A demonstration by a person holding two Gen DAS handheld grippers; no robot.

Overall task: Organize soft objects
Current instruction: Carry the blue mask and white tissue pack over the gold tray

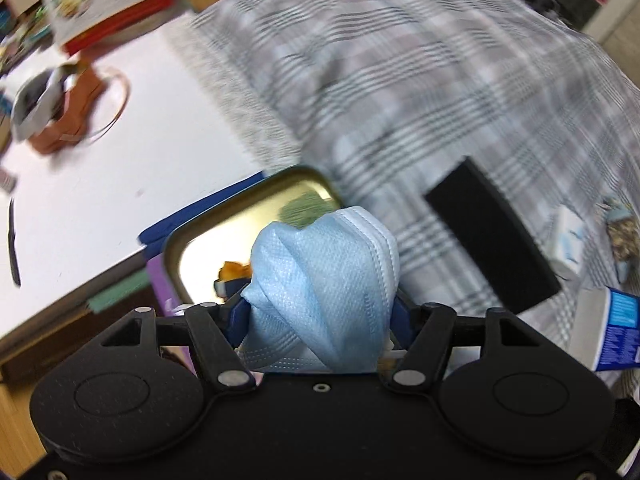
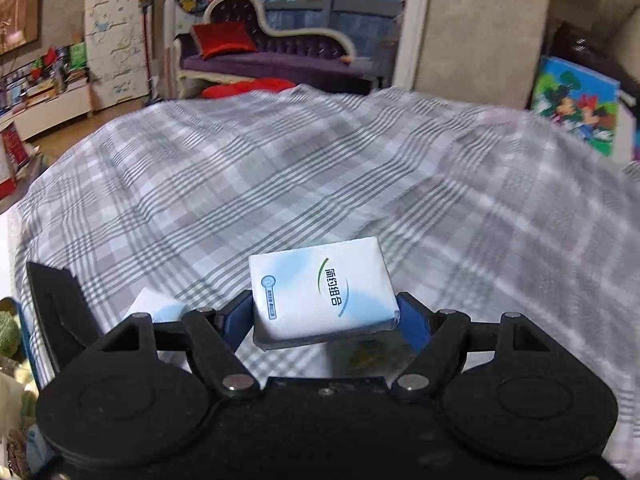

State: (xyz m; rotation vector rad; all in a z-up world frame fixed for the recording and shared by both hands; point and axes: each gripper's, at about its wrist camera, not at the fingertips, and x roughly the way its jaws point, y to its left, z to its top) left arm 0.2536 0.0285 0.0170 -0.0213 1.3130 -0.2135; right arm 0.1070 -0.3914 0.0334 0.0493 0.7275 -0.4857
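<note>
So the left gripper [image 1: 320, 312] has the blue face mask [image 1: 324, 288] clamped, tin tray [image 1: 224, 216] sitting just past it at 11 o'clock.

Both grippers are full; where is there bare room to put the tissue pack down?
The plaid cloth beyond the tissue pack is bare up to its far edge. It is crowded toward the left, by the black block, second pack and tin.
</note>
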